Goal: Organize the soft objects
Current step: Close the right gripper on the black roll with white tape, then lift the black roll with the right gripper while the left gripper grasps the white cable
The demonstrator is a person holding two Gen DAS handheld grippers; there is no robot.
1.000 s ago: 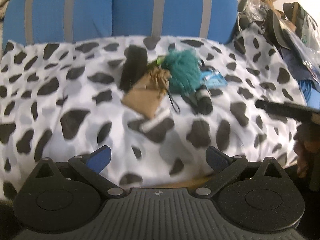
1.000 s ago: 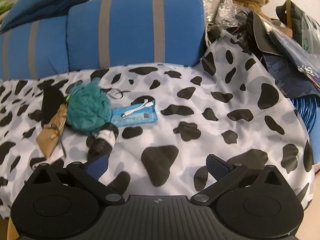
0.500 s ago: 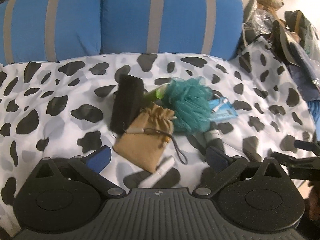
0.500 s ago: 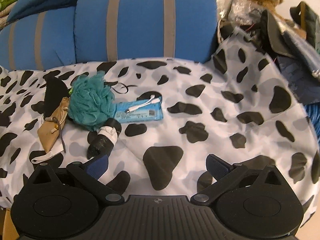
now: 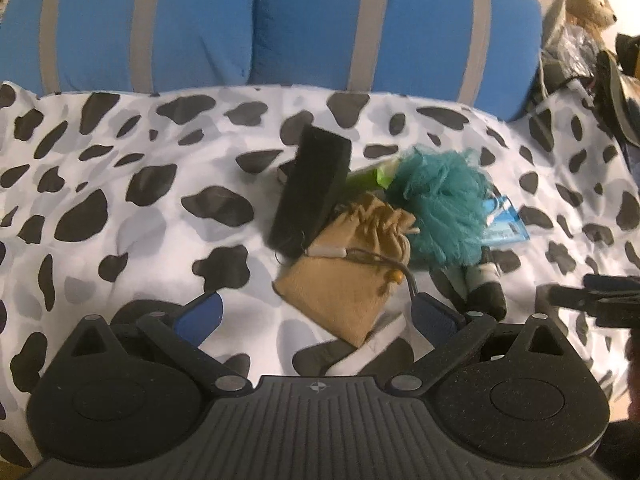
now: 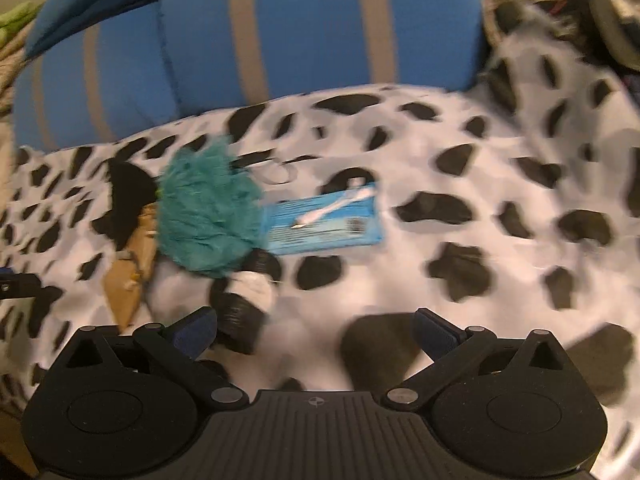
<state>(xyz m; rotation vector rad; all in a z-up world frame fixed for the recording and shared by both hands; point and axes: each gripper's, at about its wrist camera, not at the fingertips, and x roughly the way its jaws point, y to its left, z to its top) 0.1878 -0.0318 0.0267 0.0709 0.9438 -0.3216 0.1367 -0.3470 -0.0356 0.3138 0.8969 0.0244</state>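
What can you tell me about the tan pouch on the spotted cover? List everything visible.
The tan pouch is a small drawstring bag of soft, suede-like fabric. Its gathered, ruffled mouth points toward the teal pouf, which it touches. A dark cord with a small orange bead crosses it, along with a pale stick-like piece. It lies flat on the spotted cover, partly overlapping the black block, with one corner over a white strip. The open left gripper is just short of it, not touching.

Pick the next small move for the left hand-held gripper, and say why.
Probably ease the left hand-held gripper a little further forward and close on the tan drawstring pouch. Its jaws are open and already bracket the pouch's near corner, which is the closest soft item in the pile. The right hand-held gripper is open, holding nothing.
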